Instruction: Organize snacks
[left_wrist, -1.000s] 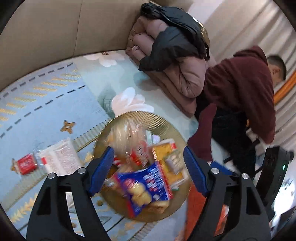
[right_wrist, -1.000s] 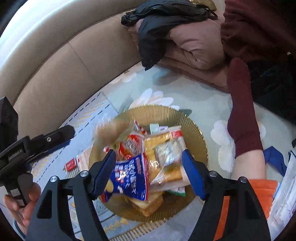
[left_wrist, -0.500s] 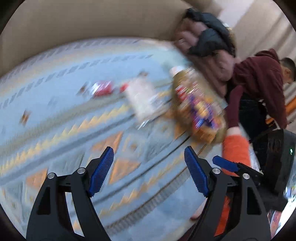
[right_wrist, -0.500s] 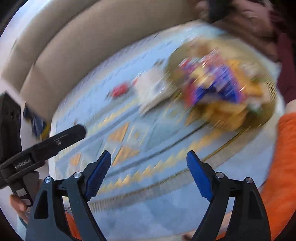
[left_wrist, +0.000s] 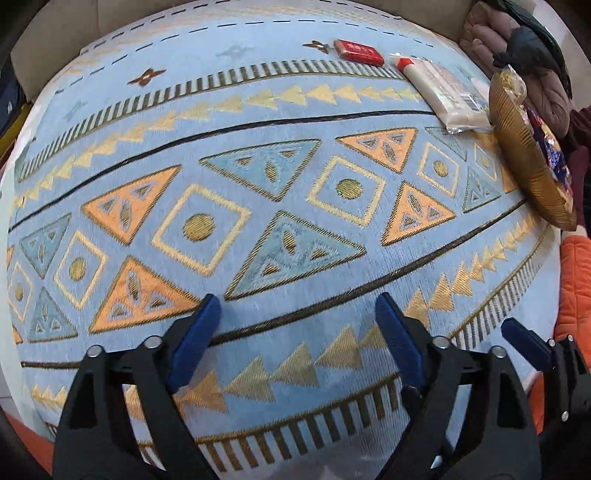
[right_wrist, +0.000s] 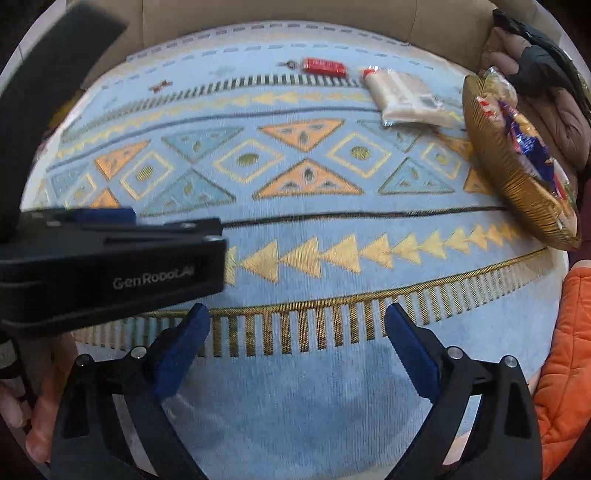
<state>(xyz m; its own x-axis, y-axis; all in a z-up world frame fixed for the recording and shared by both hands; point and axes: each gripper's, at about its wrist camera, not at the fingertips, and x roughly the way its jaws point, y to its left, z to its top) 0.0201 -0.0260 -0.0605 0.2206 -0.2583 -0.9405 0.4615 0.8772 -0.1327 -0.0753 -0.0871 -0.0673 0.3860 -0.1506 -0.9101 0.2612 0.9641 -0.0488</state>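
A gold ribbed plate (left_wrist: 517, 147) (right_wrist: 506, 170) heaped with several snack packets sits at the far right on a patterned blue rug. Beside it lie a white packet (left_wrist: 443, 92) (right_wrist: 404, 98) and a small red packet (left_wrist: 358, 51) (right_wrist: 325, 66). My left gripper (left_wrist: 297, 321) hangs open over bare rug, well short of the snacks, with nothing between its fingers. My right gripper (right_wrist: 297, 332) is open too, low over the rug's near border, also empty. The left gripper's black body (right_wrist: 110, 266) crosses the left of the right wrist view.
A beige sofa (right_wrist: 277, 14) backs the rug. Folded brown and black coats (left_wrist: 524, 55) (right_wrist: 546, 92) lie behind the plate. An orange quilted sleeve (left_wrist: 576, 288) (right_wrist: 565, 350) is at the right edge. A hand (right_wrist: 40, 406) holds the left gripper's handle.
Both grippers have pulled back and swung left from above the plate; the plate and packets now sit far off at the upper right. Both stayed open and empty.
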